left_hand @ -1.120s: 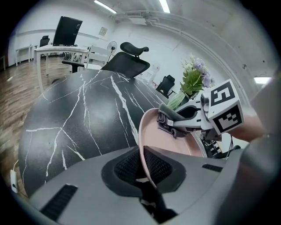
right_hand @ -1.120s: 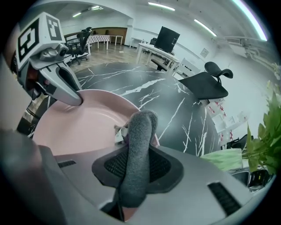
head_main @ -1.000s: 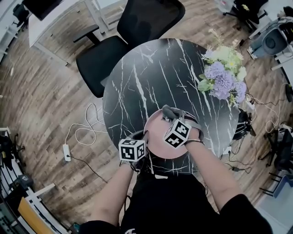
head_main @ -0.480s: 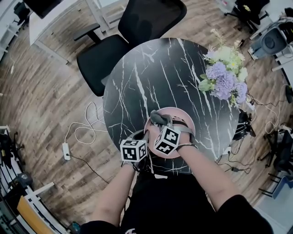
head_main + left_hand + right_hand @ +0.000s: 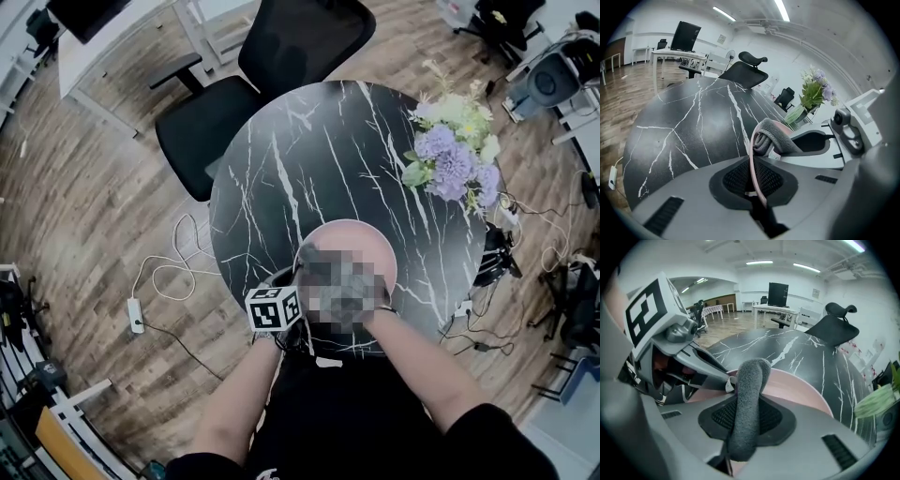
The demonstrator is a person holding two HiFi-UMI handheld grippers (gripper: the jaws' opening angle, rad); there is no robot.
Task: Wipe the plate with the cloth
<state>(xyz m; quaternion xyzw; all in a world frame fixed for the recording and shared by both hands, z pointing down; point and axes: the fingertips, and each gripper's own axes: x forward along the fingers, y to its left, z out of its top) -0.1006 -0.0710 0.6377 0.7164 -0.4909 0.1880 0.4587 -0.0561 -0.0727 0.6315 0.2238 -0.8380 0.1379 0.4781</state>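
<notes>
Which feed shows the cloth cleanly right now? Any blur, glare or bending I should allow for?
Head view: evenly lit, bent at the edges; a mosaic patch covers part of the plate. Left gripper view: sharp, the cloth clear, ceiling lights bright but no glare on it. Right gripper view: cloth sharp up close, strong fisheye bending.

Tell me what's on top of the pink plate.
A folded grey cloth, clamped in the right gripper, lies against the plate. The surface beneath the cloth and gripper is hidden.
</notes>
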